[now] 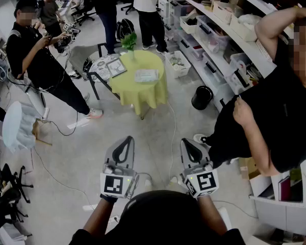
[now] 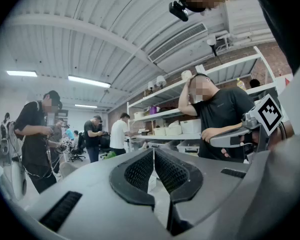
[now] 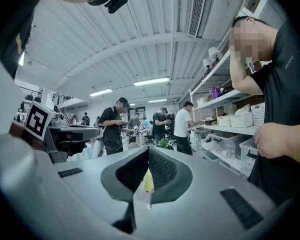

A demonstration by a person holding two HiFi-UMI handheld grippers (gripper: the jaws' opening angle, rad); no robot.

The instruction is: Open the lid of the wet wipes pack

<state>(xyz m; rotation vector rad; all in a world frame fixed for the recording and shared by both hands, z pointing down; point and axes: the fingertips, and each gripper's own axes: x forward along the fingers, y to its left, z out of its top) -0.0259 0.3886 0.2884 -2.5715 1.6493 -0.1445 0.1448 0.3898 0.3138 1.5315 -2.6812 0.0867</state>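
Left tool [image 1: 125, 141] and right tool [image 1: 186, 143] are clenched empty, well short of the yellow table [image 1: 143, 93]. Nothing has started; the next move is probably walking to what looks like the wipes pack [image 1: 146, 75] there.

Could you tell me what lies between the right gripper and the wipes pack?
In the head view, only floor crossed by a thin cable, then the table's yellow-green cloth.
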